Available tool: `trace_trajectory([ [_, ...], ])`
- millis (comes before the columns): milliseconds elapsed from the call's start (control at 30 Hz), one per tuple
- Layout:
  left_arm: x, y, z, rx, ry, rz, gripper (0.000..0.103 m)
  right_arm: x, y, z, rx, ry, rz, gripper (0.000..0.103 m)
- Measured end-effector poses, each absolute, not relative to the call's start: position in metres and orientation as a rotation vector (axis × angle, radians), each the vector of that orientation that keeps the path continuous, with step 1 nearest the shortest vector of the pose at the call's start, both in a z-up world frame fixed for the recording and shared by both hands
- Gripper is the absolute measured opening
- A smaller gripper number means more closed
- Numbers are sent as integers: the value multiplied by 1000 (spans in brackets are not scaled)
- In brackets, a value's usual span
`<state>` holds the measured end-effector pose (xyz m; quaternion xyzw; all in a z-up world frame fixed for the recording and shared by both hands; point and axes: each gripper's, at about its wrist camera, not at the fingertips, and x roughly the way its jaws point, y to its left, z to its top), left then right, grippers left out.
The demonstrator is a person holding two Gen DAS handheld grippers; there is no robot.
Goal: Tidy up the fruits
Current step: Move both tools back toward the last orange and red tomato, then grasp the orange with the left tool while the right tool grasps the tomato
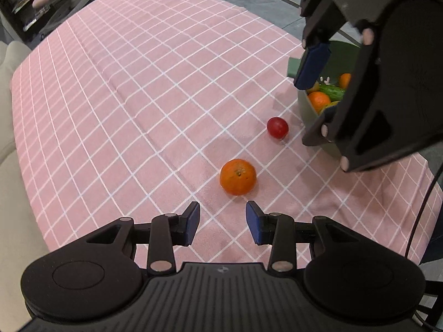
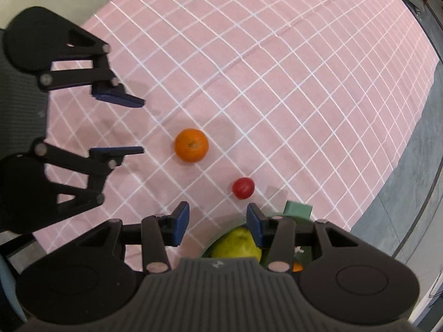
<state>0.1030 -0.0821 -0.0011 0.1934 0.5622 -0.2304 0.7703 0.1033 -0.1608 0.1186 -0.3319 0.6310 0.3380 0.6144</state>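
An orange lies on the pink checked cloth just beyond my open, empty left gripper; it also shows in the right wrist view. A small red fruit lies further right, next to a green bowl; the right wrist view shows it too. The bowl holds oranges, a green vegetable and a yellow-green pear. My right gripper is open and empty, hovering over the bowl's rim. In the left wrist view the right gripper stands over the bowl.
The pink checked cloth covers the table, with grey floor beyond its far edge. Pink chairs and a dark shelf stand at the far left. The left gripper shows at the left of the right wrist view.
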Motion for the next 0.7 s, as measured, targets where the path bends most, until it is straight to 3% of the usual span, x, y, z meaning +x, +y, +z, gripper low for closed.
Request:
trace_trajectory([
  [633,129,-85,-52,318,1189,-578,46,138,-168,37,-750,1558,784,41],
  [700,131,-86,-53,304,1172,-587,52,139,-168,33,-739,1565,786,41],
])
